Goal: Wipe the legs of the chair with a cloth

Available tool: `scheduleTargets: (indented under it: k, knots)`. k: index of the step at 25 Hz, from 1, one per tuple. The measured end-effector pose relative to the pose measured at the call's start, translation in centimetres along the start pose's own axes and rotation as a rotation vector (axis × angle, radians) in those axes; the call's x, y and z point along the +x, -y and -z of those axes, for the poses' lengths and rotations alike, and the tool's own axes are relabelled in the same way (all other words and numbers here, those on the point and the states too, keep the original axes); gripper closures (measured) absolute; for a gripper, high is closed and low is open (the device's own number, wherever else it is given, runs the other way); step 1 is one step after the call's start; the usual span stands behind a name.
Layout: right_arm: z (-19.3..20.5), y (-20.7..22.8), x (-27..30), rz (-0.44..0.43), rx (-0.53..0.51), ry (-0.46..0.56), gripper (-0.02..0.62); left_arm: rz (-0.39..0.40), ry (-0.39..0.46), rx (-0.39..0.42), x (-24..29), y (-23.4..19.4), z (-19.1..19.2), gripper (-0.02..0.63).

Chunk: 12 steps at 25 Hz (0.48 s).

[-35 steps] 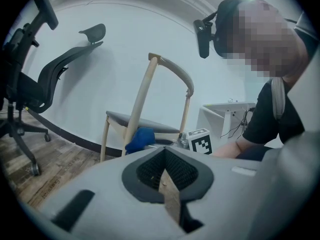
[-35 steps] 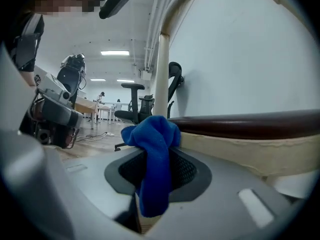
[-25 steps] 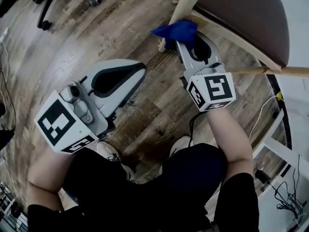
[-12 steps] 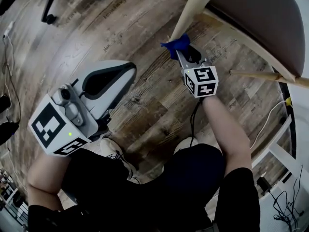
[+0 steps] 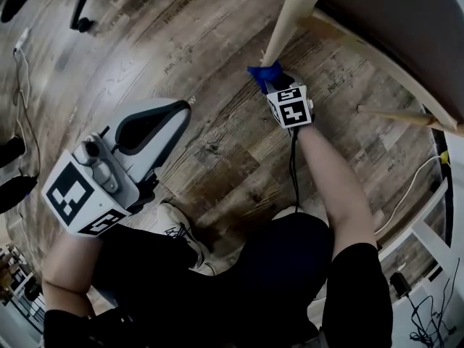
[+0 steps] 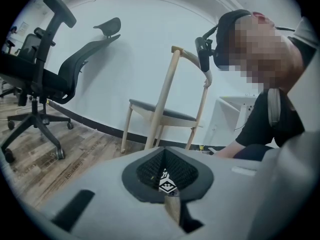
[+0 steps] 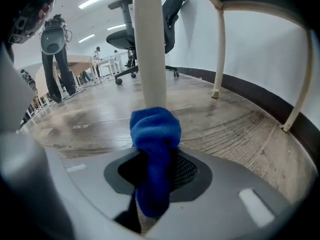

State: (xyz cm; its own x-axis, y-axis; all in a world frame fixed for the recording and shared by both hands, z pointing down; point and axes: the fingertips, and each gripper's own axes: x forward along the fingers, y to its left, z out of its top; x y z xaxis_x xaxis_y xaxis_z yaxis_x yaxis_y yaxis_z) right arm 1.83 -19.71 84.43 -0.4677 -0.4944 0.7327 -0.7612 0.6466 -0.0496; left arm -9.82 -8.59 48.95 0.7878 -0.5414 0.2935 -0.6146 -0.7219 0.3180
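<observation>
A pale wooden chair leg (image 5: 288, 19) slants down to the plank floor under the dark seat (image 5: 406, 20). My right gripper (image 5: 274, 84) is shut on a bunched blue cloth (image 5: 263, 74), which presses against the low end of that leg. In the right gripper view the blue cloth (image 7: 154, 134) sticks out of the right gripper (image 7: 156, 160) and touches the chair leg (image 7: 149, 44) straight ahead. My left gripper (image 5: 170, 113) hangs apart at the left, shut with nothing in it. The left gripper (image 6: 166, 160) faces the whole chair (image 6: 165, 104) from a distance.
Two more chair legs (image 7: 220, 49) and a crossbar (image 5: 406, 116) stand to the right. Black office chairs (image 6: 45, 69) sit by the white wall, their wheeled base (image 5: 80, 6) at top left. Cables (image 5: 413, 187) trail at right. The person's shoes (image 5: 177, 227) rest on the floor.
My right gripper has slid the blue cloth down the chair leg toward the floor, away from the head camera. The left gripper has drifted slightly left and lower.
</observation>
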Motion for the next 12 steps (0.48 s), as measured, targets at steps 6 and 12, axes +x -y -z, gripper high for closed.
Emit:
scheduleTargets:
  k: [6, 12]
  knots:
    - [-1.3, 0.0, -1.6, 0.002, 0.010, 0.048, 0.472, 0.027, 0.009, 0.017, 0.3, 0.9, -0.5, 0.600]
    - [-6.8, -0.2, -7.5, 0.039, 0.011, 0.248, 0.472, 0.065, 0.031, 0.034, 0.7, 2.2, -1.0, 0.600]
